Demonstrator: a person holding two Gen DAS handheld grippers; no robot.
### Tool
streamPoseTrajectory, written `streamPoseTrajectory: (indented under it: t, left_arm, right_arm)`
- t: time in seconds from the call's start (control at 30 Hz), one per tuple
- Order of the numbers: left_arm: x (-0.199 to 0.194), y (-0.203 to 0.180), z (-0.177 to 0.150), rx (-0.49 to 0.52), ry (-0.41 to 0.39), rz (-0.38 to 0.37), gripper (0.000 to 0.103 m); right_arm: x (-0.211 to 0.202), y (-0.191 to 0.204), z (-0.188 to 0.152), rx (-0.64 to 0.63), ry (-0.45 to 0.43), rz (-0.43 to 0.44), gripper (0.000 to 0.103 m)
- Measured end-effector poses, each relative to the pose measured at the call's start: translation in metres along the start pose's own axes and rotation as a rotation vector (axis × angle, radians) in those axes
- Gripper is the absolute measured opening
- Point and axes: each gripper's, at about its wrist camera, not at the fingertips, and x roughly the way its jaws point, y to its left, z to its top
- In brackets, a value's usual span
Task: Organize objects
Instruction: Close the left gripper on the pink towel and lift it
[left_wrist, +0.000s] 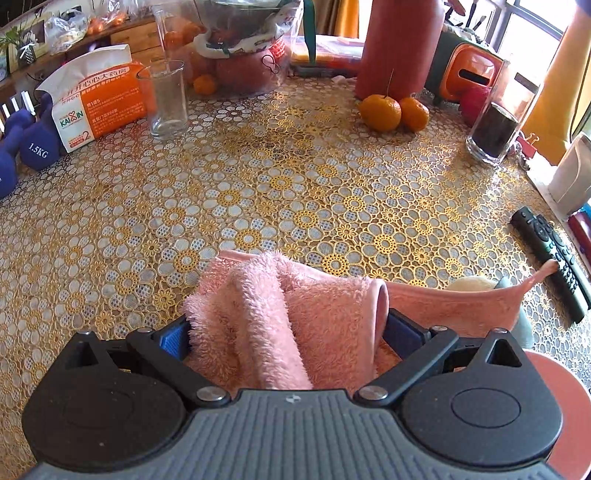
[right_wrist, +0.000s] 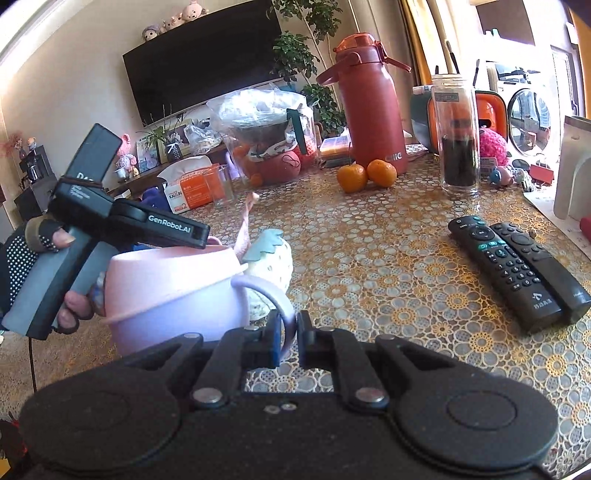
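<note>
We held the left gripper (left_wrist: 286, 328) clamped on a bunched pink towel (left_wrist: 273, 314) over the near edge of the counter (left_wrist: 295, 192). Our right gripper (right_wrist: 287, 339) was closed on the handle (right_wrist: 275, 295) of the pink cup (right_wrist: 173, 291), also at the near edge, with a strawberry-shaped toy (right_wrist: 269, 258) just behind it. Two remotes (right_wrist: 517, 269) lay toward the right edge.
</note>
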Motion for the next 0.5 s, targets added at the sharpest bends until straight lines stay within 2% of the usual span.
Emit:
streamPoseTrajectory:
  t: [0.2,0.3,0.4,0.47,0.5]
  left_arm:
    - [0.006,-0.008,-0.003,0.042,-0.011,0.054,0.101]
    - [0.001,-0.013,-0.007,0.071,-0.037,0.066,0.086]
    - [-0.007,-0.014,-0.011,0.082,-0.063,0.052,0.064]
    - [-0.012,-0.015,-0.012,0.088,-0.071,0.048,0.044]
    - [-0.016,-0.015,-0.013,0.085,-0.075,0.047,0.041]
  right_arm:
    - [0.0,0.0,-0.003,-0.012,0.003,0.004,0.007]
    - [0.0,0.0,-0.003,-0.01,0.002,0.001,0.007]
    - [0.0,0.001,-0.002,-0.002,-0.001,0.001,0.007]
    - [0.001,0.002,-0.001,-0.002,-0.003,-0.003,0.007]
    - [0.001,0.003,0.0,0.0,-0.003,-0.007,0.007]
